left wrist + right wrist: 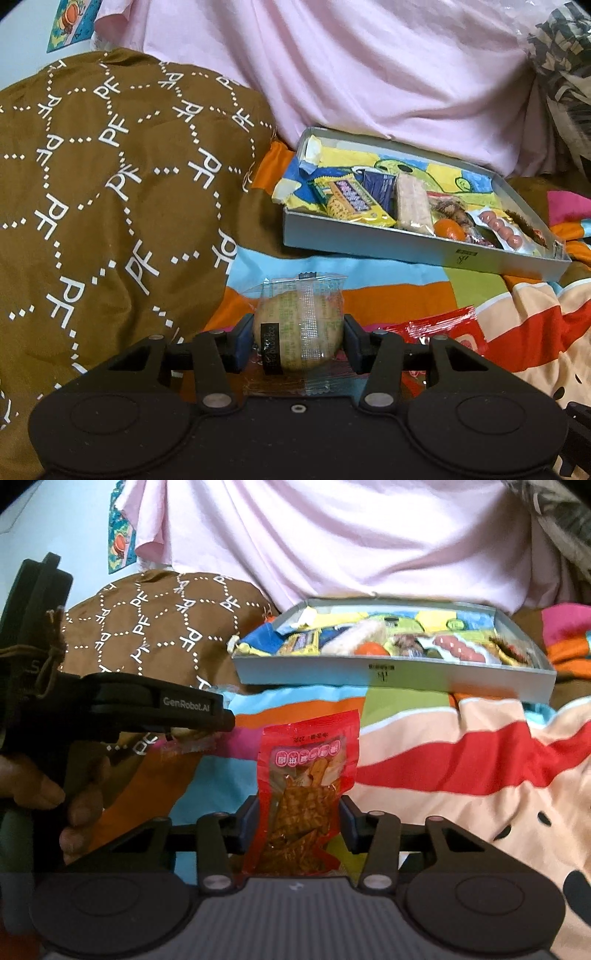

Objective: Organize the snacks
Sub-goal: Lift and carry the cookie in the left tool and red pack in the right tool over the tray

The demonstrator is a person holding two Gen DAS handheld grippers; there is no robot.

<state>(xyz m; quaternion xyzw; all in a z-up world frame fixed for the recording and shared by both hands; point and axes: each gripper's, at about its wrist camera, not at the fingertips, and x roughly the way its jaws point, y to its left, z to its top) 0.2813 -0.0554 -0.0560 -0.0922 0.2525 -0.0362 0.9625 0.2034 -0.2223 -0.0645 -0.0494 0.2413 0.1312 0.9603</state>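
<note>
while both tools rest low over the striped bedspread (461, 760), your left gripper (299, 338) has its jaws partly closed on a round biscuit in a clear wrapper (299, 321), the blue pads pressing its two sides. just right of it lies the corner of a red snack packet (439, 328). from the right wrist camera, your right gripper (299, 819) pinches that red snack packet (308, 782) across its lower half, jaws narrowed onto the film, its top edge pointing away toward the far side. to the left in that view you see the left gripper (207, 716) from the side, with your left hand (62, 797) around its grip. farther off, right of centre, the grey tray (424, 251) sits on the bedspread with a row of snacks along its near side, among them an orange (448, 229). a brown patterned pillow (110, 177) fills the left, and a pink sheet (369, 74) hangs behind the tray.
</note>
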